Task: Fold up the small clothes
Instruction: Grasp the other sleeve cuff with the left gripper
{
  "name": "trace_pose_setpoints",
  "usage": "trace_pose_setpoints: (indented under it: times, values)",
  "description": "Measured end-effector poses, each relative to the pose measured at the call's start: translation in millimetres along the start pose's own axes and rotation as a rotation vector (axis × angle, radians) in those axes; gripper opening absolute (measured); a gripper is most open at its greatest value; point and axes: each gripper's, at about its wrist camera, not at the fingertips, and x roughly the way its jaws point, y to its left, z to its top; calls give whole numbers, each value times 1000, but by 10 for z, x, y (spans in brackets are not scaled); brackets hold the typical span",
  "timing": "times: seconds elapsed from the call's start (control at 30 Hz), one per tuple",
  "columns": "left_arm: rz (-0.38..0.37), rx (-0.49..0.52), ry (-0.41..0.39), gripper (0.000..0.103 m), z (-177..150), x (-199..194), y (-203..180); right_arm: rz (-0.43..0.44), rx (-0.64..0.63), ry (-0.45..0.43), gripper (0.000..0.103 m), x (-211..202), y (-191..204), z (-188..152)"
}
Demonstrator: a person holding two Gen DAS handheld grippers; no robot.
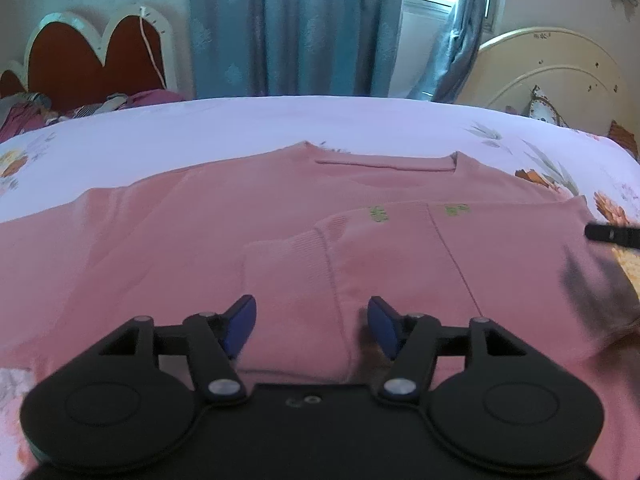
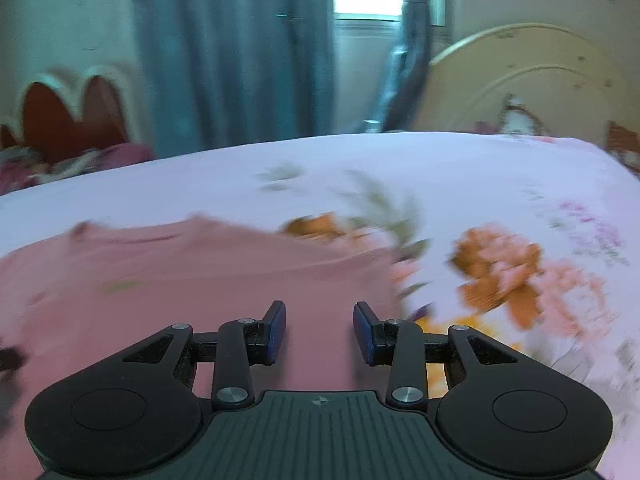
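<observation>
A pink sweater (image 1: 224, 216) lies flat on the bed (image 1: 248, 124), neckline toward the top of the frame, filling the middle of the left wrist view. One sleeve (image 1: 400, 248) is already folded across the body, cuff near lower centre. The left tongs (image 1: 312, 326) hover over that cuff, spread and empty. The right tongs (image 2: 319, 330), also spread and holding nothing, sit at the sweater's edge in a blurred view. Judging by this, the first sleeve fold is done; next the other sleeve, at the frame's left, needs pinching and drawing inward.

Sweater (image 1: 200, 240) lies on bed (image 1: 240, 128), apparently sleeve folded inward.
</observation>
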Motion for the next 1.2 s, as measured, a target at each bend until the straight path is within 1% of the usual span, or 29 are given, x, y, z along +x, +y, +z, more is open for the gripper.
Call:
trace_pose_setpoints:
  times: [0.07,0.2,0.4,0.57,0.87,1.0,1.1,1.2]
  values:
    - [4,-6,4,61,-8,-78,57,42,-28,14,37,-76,222,-89]
    - [9,-13,0,62,-32,-237,167,117,-50,53,37,-89,661,-229]
    - [31,-16,-21,65,-94,-474,418,174,-95,70,37,-58,1268,-308]
    - [65,-50,-28,65,-145,-606,782,204,-91,88,37,4,1688,-286]
    - [150,-145,-30,65,-261,-740,1607,199,-109,95,37,108,2260,-293]
    - [195,-203,-21,65,-323,-780,2021,184,-111,117,37,186,2387,-344]
    - [232,-261,-14,65,-389,-810,2383,156,-134,141,37,288,2461,-411]
    - [281,-335,-6,65,-457,-849,2791,136,-139,142,37,319,2485,-437]
